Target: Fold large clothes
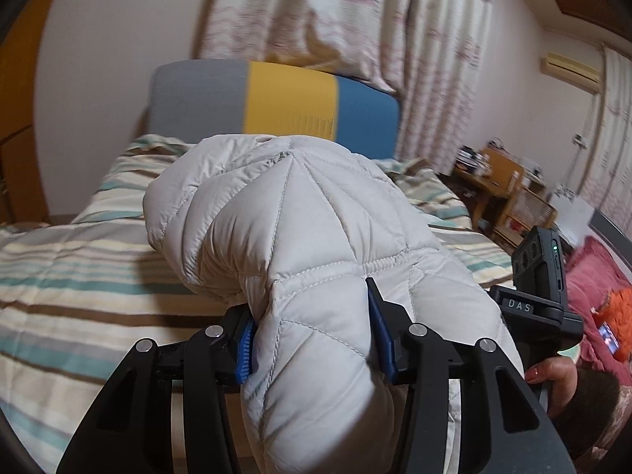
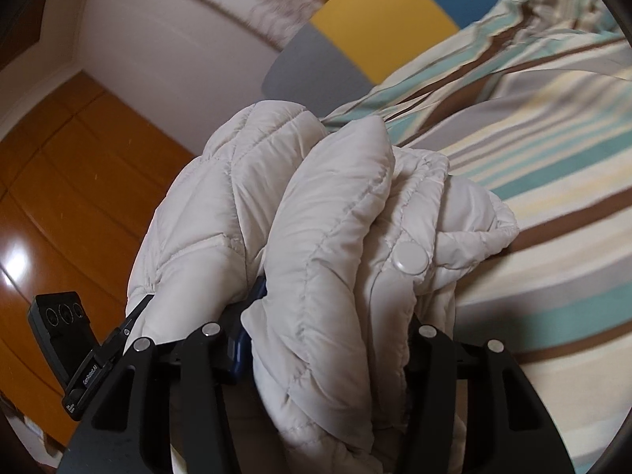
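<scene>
Both tongs, left [image 1: 310, 331] and right [image 2: 328, 316], are clenched on the puffy white jacket [image 1: 300, 213], held above the striped bed [image 1: 71, 276]. The slippery padding may slide out, because each grip bites only a thick bunch.

The left gripper [image 1: 312, 339] clamped a bunched white quilted jacket [image 1: 300, 237] between its blue-padded fingers [image 1: 243, 351]. The jacket hung above the striped bed [image 1: 71, 276]; a headboard [image 1: 276, 98] stood behind.
</scene>
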Demonstrator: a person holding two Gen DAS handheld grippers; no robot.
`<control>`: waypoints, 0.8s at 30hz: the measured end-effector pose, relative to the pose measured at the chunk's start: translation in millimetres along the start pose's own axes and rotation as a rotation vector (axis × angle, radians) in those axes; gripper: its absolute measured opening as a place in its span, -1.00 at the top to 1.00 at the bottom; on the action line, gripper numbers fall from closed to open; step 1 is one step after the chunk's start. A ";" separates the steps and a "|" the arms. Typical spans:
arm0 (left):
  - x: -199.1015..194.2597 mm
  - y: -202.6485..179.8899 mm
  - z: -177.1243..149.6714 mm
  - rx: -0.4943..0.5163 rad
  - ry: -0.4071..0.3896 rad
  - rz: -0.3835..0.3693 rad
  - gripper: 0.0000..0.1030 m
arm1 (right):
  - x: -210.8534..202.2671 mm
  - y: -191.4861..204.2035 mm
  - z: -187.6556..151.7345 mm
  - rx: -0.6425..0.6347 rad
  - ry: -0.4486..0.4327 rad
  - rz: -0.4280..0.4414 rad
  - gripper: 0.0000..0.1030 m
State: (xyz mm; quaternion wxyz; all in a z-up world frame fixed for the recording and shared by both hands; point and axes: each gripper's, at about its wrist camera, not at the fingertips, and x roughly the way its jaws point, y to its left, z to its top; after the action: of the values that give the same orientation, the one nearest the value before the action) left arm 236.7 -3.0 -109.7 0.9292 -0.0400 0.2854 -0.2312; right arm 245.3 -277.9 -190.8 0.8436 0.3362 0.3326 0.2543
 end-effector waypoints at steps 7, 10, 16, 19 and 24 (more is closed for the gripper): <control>-26.6 62.3 -25.2 -0.057 0.007 0.097 0.05 | 61.0 40.1 -17.6 -0.101 0.070 0.002 -0.03; -20.7 86.7 -44.9 -0.123 0.074 0.134 -0.13 | 71.7 45.8 -20.5 -0.169 0.069 -0.070 -0.07; -19.3 88.0 -69.0 -0.129 0.062 0.186 -0.42 | 69.9 43.2 -34.5 -0.208 0.019 -0.229 -0.17; -10.6 75.8 -73.1 -0.092 0.073 0.198 -0.48 | 63.7 36.4 -47.6 -0.247 -0.006 -0.368 -0.32; -4.5 67.5 -74.5 -0.068 0.089 0.258 -0.53 | 53.8 29.9 -54.9 -0.239 0.007 -0.461 -0.39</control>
State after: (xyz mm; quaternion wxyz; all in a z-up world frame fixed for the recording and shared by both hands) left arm 220.0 63.4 -183.5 0.9358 -0.0241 0.3366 -0.1018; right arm 234.0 -201.7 -220.1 0.9119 0.1486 0.3709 0.0938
